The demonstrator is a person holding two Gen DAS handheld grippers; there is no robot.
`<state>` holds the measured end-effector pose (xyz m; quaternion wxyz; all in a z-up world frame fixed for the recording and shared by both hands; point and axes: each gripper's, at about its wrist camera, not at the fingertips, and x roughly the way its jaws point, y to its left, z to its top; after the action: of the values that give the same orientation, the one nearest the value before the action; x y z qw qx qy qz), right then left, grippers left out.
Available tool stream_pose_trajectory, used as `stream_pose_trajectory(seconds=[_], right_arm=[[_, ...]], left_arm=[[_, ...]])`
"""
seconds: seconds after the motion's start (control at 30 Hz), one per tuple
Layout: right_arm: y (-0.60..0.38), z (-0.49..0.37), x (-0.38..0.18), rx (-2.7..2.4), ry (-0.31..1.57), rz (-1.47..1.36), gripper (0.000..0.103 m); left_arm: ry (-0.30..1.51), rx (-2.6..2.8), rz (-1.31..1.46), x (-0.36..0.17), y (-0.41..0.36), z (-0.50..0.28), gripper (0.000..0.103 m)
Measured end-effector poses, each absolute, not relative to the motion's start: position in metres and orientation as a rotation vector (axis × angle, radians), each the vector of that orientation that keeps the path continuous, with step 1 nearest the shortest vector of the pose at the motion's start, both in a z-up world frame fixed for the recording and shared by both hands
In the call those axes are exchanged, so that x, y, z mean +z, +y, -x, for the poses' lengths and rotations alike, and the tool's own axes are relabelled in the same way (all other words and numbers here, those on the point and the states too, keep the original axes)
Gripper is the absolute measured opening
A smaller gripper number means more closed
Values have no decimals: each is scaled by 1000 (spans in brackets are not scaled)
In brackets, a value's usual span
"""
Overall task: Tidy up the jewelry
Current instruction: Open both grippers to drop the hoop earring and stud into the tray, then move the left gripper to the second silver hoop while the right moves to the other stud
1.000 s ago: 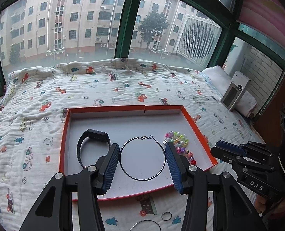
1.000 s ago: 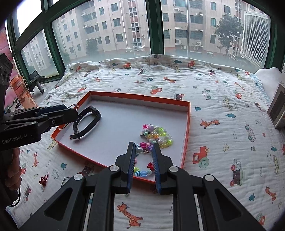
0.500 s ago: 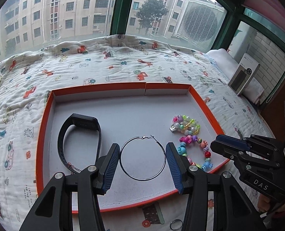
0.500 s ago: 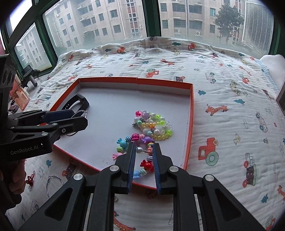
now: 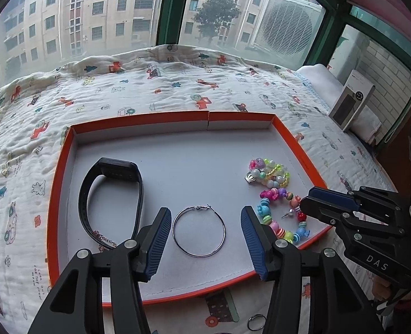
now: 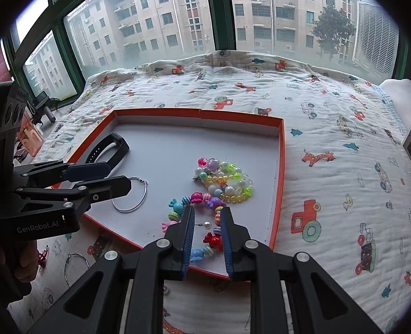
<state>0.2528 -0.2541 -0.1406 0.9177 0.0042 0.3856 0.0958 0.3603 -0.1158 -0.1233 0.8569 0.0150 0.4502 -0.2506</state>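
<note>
Blue-padded fingers of the left tool [image 5: 202, 233] are standing wide apart, holding nothing, with the silver hoop earring [image 5: 198, 231] lying flat on the tray floor between them. The right tool [image 6: 207, 222] is gaping narrowly and gripping nothing, a pearl stud [image 6: 206, 225] and part of the bright bead bracelet [image 6: 197, 208] lying between its fingers. Just left of the hoop, a black watch band [image 5: 109, 194] is resting in the orange tray [image 5: 54, 194], which is sitting on the bed [image 5: 177, 83].

Orange-rimmed tray [image 5: 52, 217], multicoloured beads [image 5: 277, 208]
</note>
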Motion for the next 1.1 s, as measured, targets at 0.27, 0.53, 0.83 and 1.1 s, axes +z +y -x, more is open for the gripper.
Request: stream_pose_trajectory(seconds=[0.27, 0.53, 0.83, 1.1], right_arm=[[-254, -241, -131, 188, 774, -4, 30], [-249, -219, -122, 195, 763, -4, 36], [-242, -196, -126, 223, 776, -5, 38], [-240, -191, -139, 229, 812, -8, 38]], left_arm=[[932, -518, -10, -105, -97, -339, 56], [943, -539, -40, -96, -77, -286, 57], [1017, -562, -97, -124, -69, -242, 64], [1064, -584, -129, -147, -73, -246, 64]])
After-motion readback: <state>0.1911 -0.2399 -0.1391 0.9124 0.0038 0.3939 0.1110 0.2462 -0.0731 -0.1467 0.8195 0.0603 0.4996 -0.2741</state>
